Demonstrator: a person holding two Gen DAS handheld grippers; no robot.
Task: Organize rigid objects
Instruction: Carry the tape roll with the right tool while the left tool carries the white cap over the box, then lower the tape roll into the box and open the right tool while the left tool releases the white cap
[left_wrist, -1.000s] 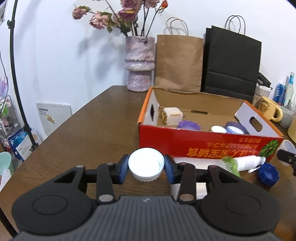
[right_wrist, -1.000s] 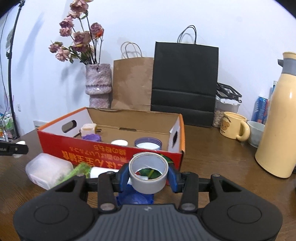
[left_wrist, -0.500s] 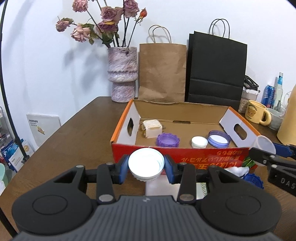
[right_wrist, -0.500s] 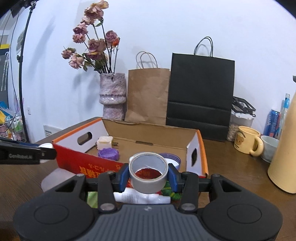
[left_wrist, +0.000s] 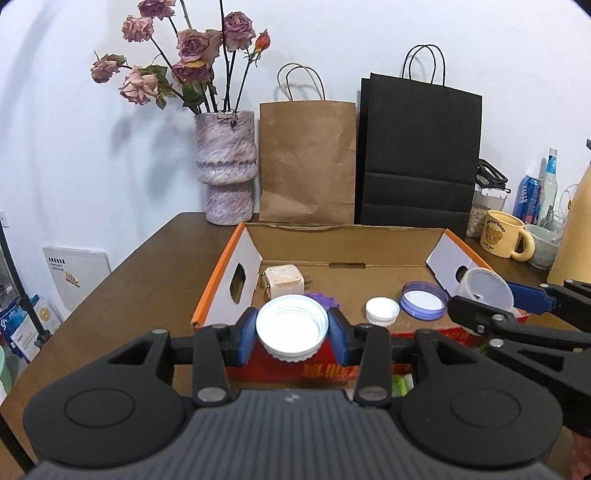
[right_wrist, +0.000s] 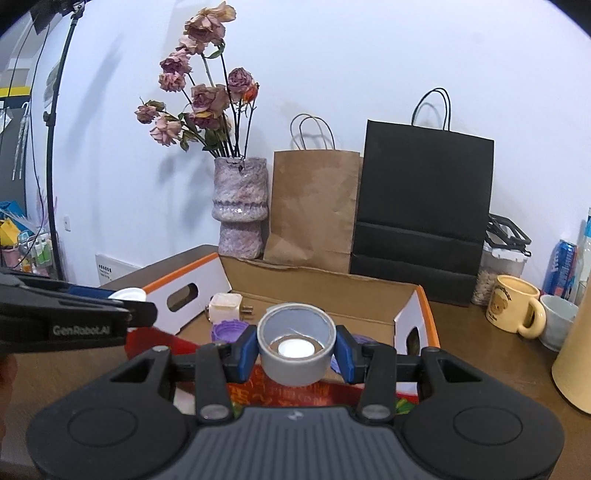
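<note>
My left gripper (left_wrist: 292, 334) is shut on a white screw lid (left_wrist: 292, 332), held over the near wall of the open cardboard box (left_wrist: 221, 280). My right gripper (right_wrist: 296, 349) is shut on a grey tape roll (right_wrist: 296, 349), also above the box's front edge (right_wrist: 280, 393). In the left wrist view the right gripper (left_wrist: 484, 291) shows at the right with the tape roll (left_wrist: 484, 291) over the box's right end. Inside the box lie a white plug adapter (left_wrist: 283, 281), a purple lid (left_wrist: 325, 299), a small white cap (left_wrist: 382, 311) and a clear purple-rimmed lid (left_wrist: 423, 300).
A vase of dried roses (left_wrist: 226, 173), a brown paper bag (left_wrist: 307, 162) and a black paper bag (left_wrist: 419, 147) stand behind the box. A yellow bear mug (left_wrist: 502, 238), cans and a cream thermos (right_wrist: 576, 350) crowd the right side. The brown table (left_wrist: 129, 288) lies left of the box.
Both grippers rose and moved forward toward the box, keeping the white lid and the tape roll. The items on the table in front of the box have dropped out of sight below them.
</note>
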